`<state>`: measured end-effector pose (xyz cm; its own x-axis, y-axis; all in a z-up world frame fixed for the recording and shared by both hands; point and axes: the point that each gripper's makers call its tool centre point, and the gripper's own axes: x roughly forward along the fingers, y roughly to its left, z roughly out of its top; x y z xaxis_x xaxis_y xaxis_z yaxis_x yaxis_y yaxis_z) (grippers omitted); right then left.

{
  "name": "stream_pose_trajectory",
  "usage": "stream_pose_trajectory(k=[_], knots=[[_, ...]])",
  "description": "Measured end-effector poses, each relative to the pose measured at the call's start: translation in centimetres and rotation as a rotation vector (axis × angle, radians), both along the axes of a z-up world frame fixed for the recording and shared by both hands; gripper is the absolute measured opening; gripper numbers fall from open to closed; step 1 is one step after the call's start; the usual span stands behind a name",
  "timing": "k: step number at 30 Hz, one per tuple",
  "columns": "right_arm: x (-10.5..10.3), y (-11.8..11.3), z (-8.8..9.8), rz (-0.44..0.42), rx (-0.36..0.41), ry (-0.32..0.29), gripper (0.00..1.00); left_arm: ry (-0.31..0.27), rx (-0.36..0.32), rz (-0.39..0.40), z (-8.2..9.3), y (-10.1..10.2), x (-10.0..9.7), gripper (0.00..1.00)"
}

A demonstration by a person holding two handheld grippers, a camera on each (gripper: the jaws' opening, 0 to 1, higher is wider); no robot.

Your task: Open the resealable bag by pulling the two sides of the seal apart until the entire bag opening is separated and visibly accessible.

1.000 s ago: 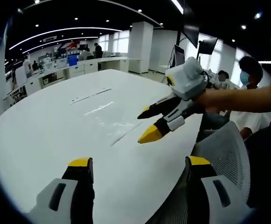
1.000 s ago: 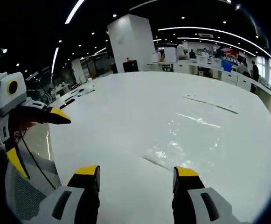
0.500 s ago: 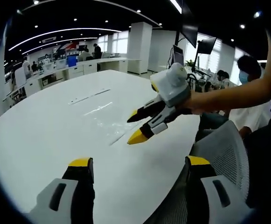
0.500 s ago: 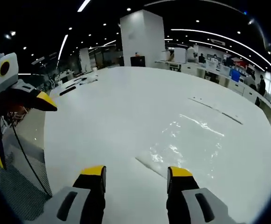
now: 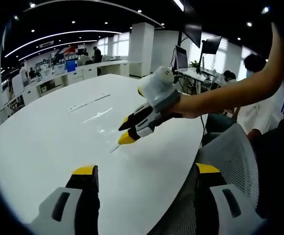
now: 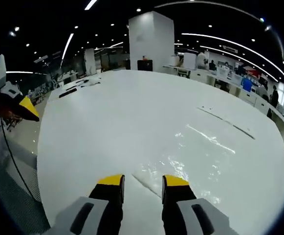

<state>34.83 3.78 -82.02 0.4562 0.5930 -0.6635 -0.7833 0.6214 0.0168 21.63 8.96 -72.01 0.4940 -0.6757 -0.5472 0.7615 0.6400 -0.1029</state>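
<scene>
left gripper view: high, off table [image 5: 44,147] edge | right gripper view: low, near | shared: white tabletop

Left tongs [image 5: 146,171]: grey jaws with black inner faces and yellow tips; right tongs [image 6: 142,181] match, with dark slots in the grey shells

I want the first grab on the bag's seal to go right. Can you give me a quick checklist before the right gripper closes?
1. Resealable bag lies flat on the white table: ok.
2. Right gripper lined up over the bag's near edge: ok.
3. Right fingers apart enough to take the edge: ok, gap is narrow.
4. Edge actually between the fingers: cannot tell.
5. Left gripper at the bag: not ok, open and short of it.
6. Seal parted: not ok.
</scene>
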Motion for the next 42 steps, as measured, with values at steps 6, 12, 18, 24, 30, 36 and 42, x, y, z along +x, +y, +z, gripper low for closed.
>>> stream_pose_trajectory(k=[6,12,18,24,30,36,42], knots=[[0.1,0.3,-1.0,0.019,-0.006,0.026,0.23,0.025,-0.019,-0.02,-0.4,-0.5,-0.7,0.78],[0.4,0.6,-2.0,0.03,-0.031,0.042,0.22,0.043,-0.023,-0.01,-1.3,-0.5,-0.7,0.78],[0.5,1.7,-2.6,0.079,-0.03,0.036,0.22,0.051,-0.019,-0.016,-1.5,-0.7,-1.0,0.78],[0.3,1.7,-3.6,0.126,-0.046,-0.006,0.16,0.065,-0.046,-0.004,-1.5,-0.8,-0.8,0.77],[-0.4,1.6,-3.7,0.102,-0.002,-0.027,0.15,0.064,-0.044,0.0,-1.5,-0.6,-0.8,0.77],[-0.6,1.3,-3.8,0.107,-0.023,-0.036,0.04,0.066,-0.035,0.0,-1.7,-0.5,-0.8,0.76],[-2.3,1.8,-3.7,0.199,-0.071,-0.064,0.02,0.063,-0.023,-0.001,-1.8,-0.5,-0.9,0.76]])
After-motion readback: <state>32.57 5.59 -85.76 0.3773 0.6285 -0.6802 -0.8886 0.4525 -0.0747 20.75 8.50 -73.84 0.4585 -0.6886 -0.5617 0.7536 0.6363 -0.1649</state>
